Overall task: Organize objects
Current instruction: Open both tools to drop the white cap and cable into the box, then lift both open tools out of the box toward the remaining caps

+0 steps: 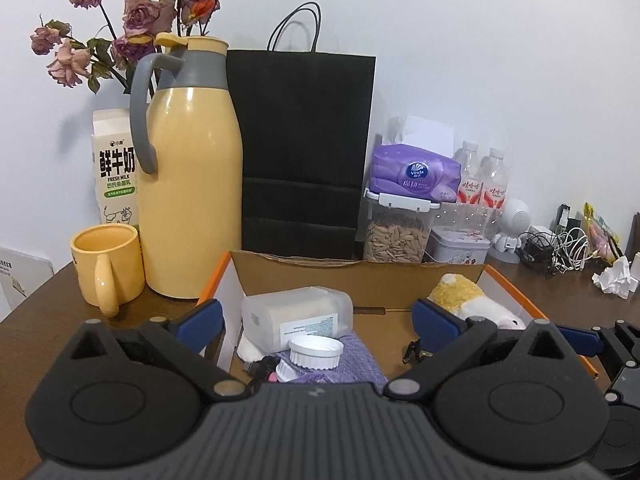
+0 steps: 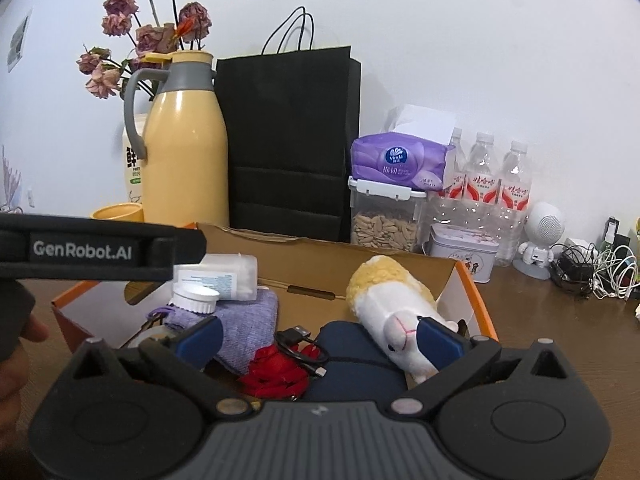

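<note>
An orange-edged cardboard box [image 1: 360, 268] [image 2: 320, 246] sits on the brown table. Inside lie a clear plastic container [image 1: 296, 316] [image 2: 224, 272], a white ribbed cap [image 1: 316, 352] [image 2: 198, 298], a purple cloth pouch [image 1: 356, 364] [image 2: 248, 324], a yellow-and-white plush animal [image 1: 468, 300] [image 2: 388, 300], a red item [image 2: 276, 376], a black cable [image 2: 300, 344] and a navy pouch [image 2: 352, 364]. My left gripper [image 1: 318, 320] hovers open over the box's near left part, holding nothing. My right gripper [image 2: 318, 338] is open above the navy pouch, its right fingertip beside the plush's face.
Behind the box stand a yellow thermos jug [image 1: 192, 184], a yellow mug [image 1: 108, 268], a milk carton [image 1: 114, 168], a black paper bag [image 1: 304, 148], a seed container [image 2: 384, 224] under a tissue pack [image 2: 400, 160], water bottles [image 2: 484, 176], a tin [image 2: 464, 252] and tangled cables [image 2: 592, 272].
</note>
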The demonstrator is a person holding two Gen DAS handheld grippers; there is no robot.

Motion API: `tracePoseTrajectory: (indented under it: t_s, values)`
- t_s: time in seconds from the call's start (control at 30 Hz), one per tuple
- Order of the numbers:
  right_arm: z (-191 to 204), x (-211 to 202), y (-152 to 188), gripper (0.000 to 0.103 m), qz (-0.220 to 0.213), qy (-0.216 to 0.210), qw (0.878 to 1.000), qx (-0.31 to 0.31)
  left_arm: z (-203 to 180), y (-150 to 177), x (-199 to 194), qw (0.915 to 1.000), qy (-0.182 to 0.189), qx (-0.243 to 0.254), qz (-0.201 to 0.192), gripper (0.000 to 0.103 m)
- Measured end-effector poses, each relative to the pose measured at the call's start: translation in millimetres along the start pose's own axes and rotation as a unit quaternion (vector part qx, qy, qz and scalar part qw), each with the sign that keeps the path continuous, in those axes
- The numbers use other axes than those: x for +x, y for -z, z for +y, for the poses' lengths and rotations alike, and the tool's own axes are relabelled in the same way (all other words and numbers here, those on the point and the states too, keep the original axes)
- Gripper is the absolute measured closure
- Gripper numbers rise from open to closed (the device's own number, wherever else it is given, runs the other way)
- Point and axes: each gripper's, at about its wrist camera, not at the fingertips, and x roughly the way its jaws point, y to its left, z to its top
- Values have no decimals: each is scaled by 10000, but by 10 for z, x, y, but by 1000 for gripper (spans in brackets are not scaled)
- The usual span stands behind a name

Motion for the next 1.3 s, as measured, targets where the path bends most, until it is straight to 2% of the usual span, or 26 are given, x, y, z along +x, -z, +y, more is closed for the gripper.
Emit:
tracePoseTrajectory:
  t_s: [0.23,0.57,1.0,1.3]
  values:
    - [7,-234,15,0,-153,18,9999,-46,9,7,-258,9999,51,6,-110,0]
    - [59,-629,166,0,-201,-51,9997,-125,63,151,-642,9998,130,156,-35,0]
    - [35,-842,456,0,173,10,9998,-134,212,496,-836,9983,57,313,492,0]
    - [-49,-661,635,0,760,173,9970,-44,357,654,-743,9967,-175,190,776,0]
